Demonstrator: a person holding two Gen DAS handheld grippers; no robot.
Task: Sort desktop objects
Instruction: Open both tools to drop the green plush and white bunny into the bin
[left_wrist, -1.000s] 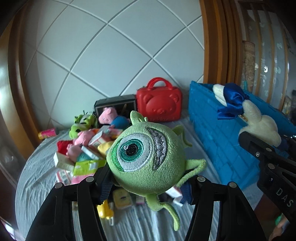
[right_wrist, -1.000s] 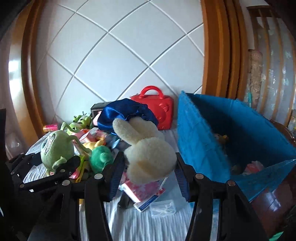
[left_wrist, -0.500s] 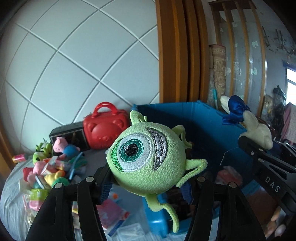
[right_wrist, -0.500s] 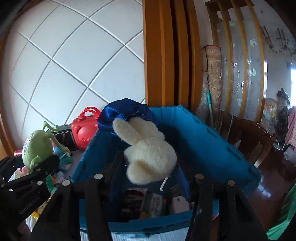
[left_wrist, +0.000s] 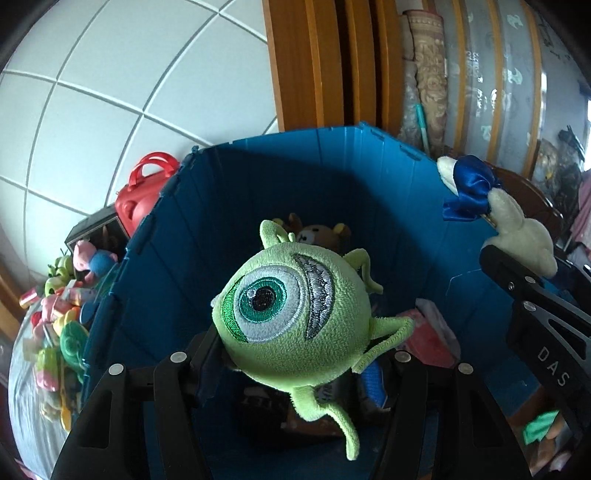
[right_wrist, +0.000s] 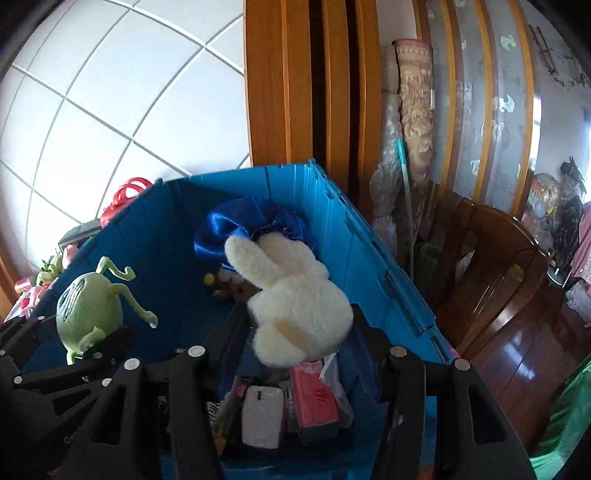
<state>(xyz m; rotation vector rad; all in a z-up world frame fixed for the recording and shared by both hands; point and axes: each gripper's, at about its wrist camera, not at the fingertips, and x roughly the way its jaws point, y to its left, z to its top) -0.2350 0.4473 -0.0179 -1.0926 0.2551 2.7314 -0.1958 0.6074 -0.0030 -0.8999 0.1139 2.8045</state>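
The left tongs (left_wrist: 295, 354) are clamped on a green 1-eyed monster plush (left_wrist: 291, 317), its embroidered eye facing the camera and its thin limbs dangling — it hangs over the open blue crate (left_wrist: 221, 206). The right tongs (right_wrist: 295, 332) are clamped on a cream rabbit plush (right_wrist: 295, 302) with a blue satin bow (right_wrist: 236, 229) at its ears, held above the same crate, nearer its right wall. In the left wrist view the rabbit plush (left_wrist: 517, 236) shows at the far right, gripped by the other black tongs (left_wrist: 535, 295); in the right wrist view the monster plush (right_wrist: 88, 310) sits at the left, over the crate's left side.

Inside the crate, a brown bear plush (left_wrist: 321, 236) lies against the far wall. Near the bottom are a pink packet (right_wrist: 314, 398) with handwritten marks, a pale pink rectangular piece (right_wrist: 262, 417) just left of it, and darker items too shadowed to name.

Left of the crate, on the gray tabletop (left_wrist: 29, 406), lies a heap of small toys (left_wrist: 59, 317) — a pink pig plush (left_wrist: 92, 254) among them — with a red bear-faced case (left_wrist: 144, 192) and a black box (left_wrist: 96, 229) beyond, against the white tiled wall (left_wrist: 129, 74). A dark wooden chair (right_wrist: 498, 277) stands right of the crate.
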